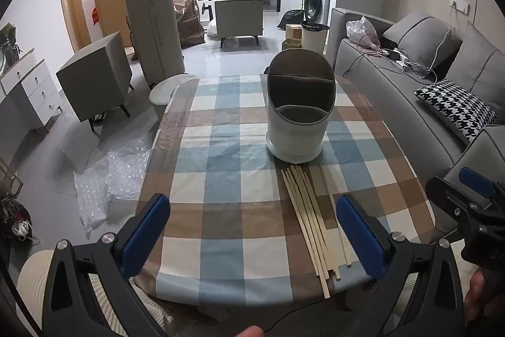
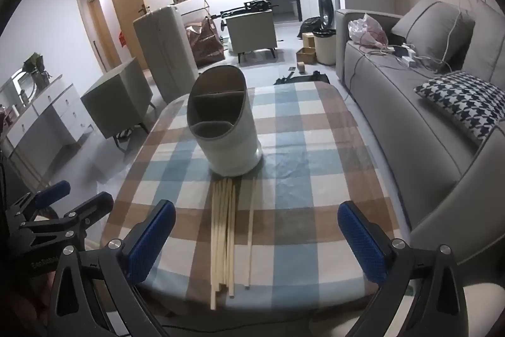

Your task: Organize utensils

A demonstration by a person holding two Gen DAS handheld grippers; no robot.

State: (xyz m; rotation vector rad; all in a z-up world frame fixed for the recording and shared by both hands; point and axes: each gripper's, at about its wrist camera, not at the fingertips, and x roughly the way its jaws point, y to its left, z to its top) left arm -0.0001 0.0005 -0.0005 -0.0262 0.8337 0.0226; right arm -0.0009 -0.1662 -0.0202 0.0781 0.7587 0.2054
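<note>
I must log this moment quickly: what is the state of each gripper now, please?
Left gripper: open, holding nothing, above the near table edge.
Right gripper: open, holding nothing; the chopsticks lie on the table between its fingers, untouched.

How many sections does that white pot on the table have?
3. The utensil holder has one small front compartment and two behind it. All look empty; their bottoms are hidden.

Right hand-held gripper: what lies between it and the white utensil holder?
In the right wrist view, pale wooden chopsticks lie on the checked tablecloth, before the white holder.
</note>
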